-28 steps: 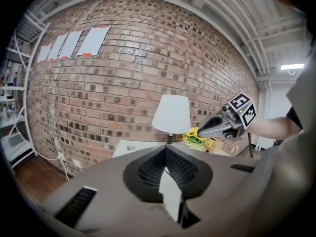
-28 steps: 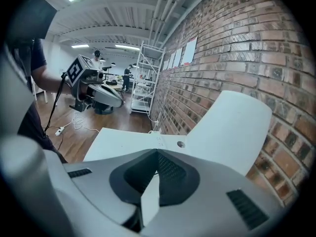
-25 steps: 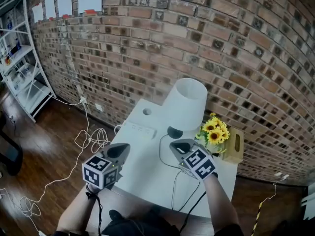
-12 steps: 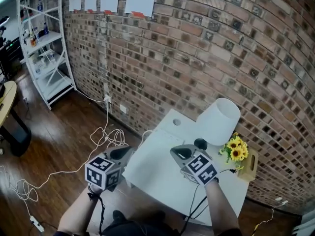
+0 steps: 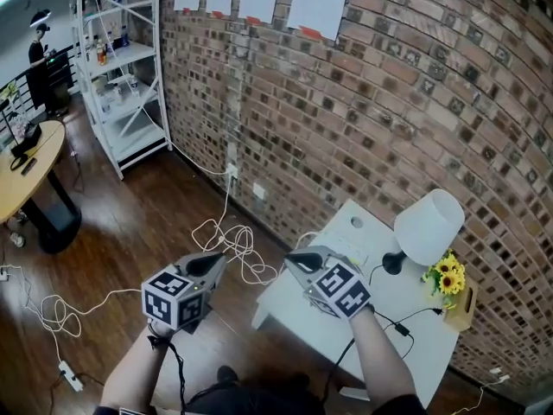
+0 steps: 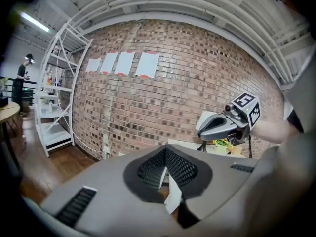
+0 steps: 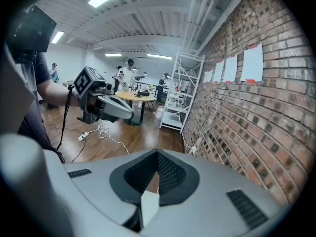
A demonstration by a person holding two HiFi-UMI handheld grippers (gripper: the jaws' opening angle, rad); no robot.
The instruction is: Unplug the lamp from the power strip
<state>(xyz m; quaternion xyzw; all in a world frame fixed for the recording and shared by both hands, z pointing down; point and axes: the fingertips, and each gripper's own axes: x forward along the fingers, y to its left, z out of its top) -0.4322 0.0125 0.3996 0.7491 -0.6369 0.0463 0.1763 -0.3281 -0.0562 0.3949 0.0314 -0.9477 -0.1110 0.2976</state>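
Both tongs are wearing smooth grey moulded shells. Each shell is ending in a dark, mesh-lined, V-shaped recess and carrying a cube of black-and-white square markers. The left tongs (image 5: 214,262) are showing their two halves pressed together with nothing between them. The right tongs (image 5: 295,258) are sitting just the same, closed and empty. A person's forearms are holding them side by side and apart from each other, the left one over the floor (image 5: 112,232) and the right one over the left part of the tabletop (image 5: 415,353).

The tabletop is lying flat, white and matte, with straight edges and a small round hole (image 5: 356,222) near its far corner. It is standing against a rough wall of red-brown brick (image 5: 363,102), where pale sheets of paper (image 5: 320,3) are hanging high up. The floor is shining as dark polished wood planks. Thin white cables (image 5: 229,242) are looping across it below a wall outlet (image 5: 232,173). A white metal shelving rack (image 5: 121,76) is standing by the wall farther off, and a round wooden table (image 5: 17,180) is showing at the left edge.

The lamp (image 5: 429,225) is standing at the far right of the tabletop, close to the brick and well apart from both tongs. Its shade is looking like a smooth white tapered drum, and a small black base (image 5: 393,263) is sitting under it. A thin black cord (image 5: 399,324) is running across the tabletop near it. Just beside the lamp, yellow sunflowers (image 5: 445,275) are sitting next to a pale wooden box (image 5: 464,305).
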